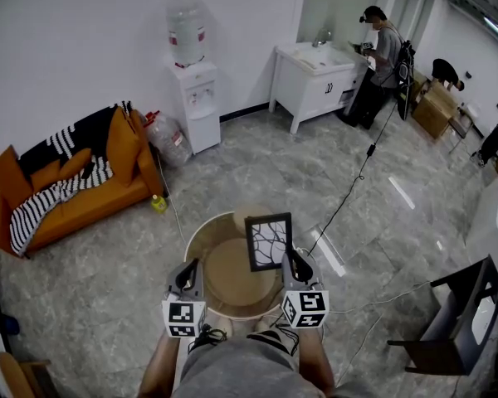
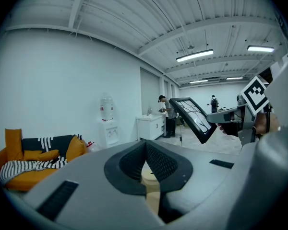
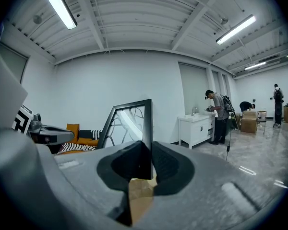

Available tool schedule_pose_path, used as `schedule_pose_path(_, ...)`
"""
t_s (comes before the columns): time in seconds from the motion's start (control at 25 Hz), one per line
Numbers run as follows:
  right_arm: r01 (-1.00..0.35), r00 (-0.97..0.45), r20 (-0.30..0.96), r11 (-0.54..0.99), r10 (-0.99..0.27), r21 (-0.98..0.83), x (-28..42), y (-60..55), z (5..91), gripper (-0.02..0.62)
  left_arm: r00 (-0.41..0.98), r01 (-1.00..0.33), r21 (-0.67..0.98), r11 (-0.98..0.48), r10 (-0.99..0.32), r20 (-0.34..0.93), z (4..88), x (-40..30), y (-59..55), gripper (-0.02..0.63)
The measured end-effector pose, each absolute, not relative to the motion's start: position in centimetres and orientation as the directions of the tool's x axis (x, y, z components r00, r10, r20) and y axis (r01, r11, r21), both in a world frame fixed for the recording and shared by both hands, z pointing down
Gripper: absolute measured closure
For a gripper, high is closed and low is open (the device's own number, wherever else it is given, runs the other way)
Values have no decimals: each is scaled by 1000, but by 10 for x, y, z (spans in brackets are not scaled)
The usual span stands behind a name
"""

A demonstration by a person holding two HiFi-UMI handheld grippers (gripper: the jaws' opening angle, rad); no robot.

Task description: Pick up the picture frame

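The picture frame (image 1: 269, 241) is black with a branch pattern. It is lifted upright above the round wooden table (image 1: 201, 243). My right gripper (image 1: 295, 264) is shut on its lower right edge. In the right gripper view the frame (image 3: 129, 123) rises from between the pads (image 3: 161, 162), and the right gripper (image 3: 146, 153) pinches its edge. My left gripper (image 1: 188, 277) hovers over the table's left side, apart from the frame. Its jaws meet at the tips in the left gripper view, where the left gripper (image 2: 146, 147) holds nothing. The same view shows the frame (image 2: 197, 116) and the right gripper (image 2: 226, 115) off to the right.
An orange sofa (image 1: 75, 172) with a striped blanket stands at the left wall. A water dispenser (image 1: 195, 98) and a white sink cabinet (image 1: 315, 77) line the far wall, with a person (image 1: 382, 56) beside the cabinet. A cable (image 1: 349, 197) crosses the floor. A black chair (image 1: 456, 322) sits at the right.
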State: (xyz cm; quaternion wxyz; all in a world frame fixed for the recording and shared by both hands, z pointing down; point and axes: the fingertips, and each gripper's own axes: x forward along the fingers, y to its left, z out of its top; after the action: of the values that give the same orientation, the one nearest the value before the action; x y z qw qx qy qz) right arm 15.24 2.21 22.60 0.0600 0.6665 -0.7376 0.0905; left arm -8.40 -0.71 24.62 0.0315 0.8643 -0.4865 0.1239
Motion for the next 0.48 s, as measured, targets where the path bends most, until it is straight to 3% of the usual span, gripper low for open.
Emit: schedule_pose_path(0.48,-994,-101,202,91,-974,-61,151,23,225,531,505,-842,-70,-534,-828,244,248,-83,-6,589)
